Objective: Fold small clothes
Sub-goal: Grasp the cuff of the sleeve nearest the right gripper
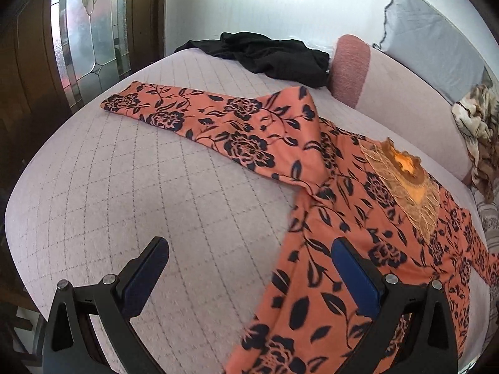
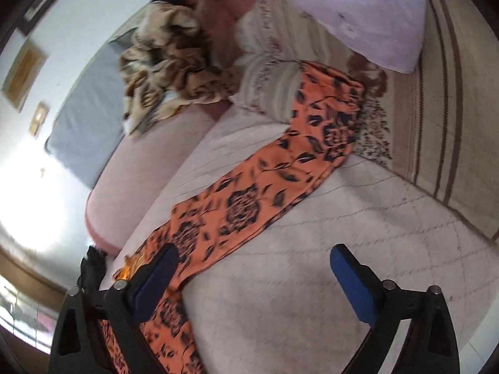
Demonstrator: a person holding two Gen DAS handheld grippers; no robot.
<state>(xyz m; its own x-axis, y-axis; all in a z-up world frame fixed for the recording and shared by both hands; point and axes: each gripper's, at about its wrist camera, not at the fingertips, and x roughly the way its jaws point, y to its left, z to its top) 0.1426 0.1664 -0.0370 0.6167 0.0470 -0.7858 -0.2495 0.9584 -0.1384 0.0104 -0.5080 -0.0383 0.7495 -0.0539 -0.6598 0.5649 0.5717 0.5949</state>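
An orange top with dark blue flowers (image 1: 343, 218) lies spread face up on the pale quilted bed (image 1: 140, 202). Its one sleeve (image 1: 193, 115) stretches to the far left, and its lace neckline (image 1: 405, 180) points to the right. My left gripper (image 1: 249, 249) is open and empty above the body's left edge. In the right wrist view the other sleeve (image 2: 274, 184) runs away toward the cushions. My right gripper (image 2: 254, 258) is open and empty, its left finger (image 2: 159, 274) over the top near the shoulder.
A black garment (image 1: 271, 56) lies at the bed's far end beside a pink bolster (image 1: 349, 68). A brown patterned blanket (image 2: 165, 74) is heaped on the pink bolster (image 2: 137, 168). Striped beige cushions (image 2: 436, 109) and a lilac pillow (image 2: 358, 9) line the right side. A wooden glazed door (image 1: 87, 31) stands at left.
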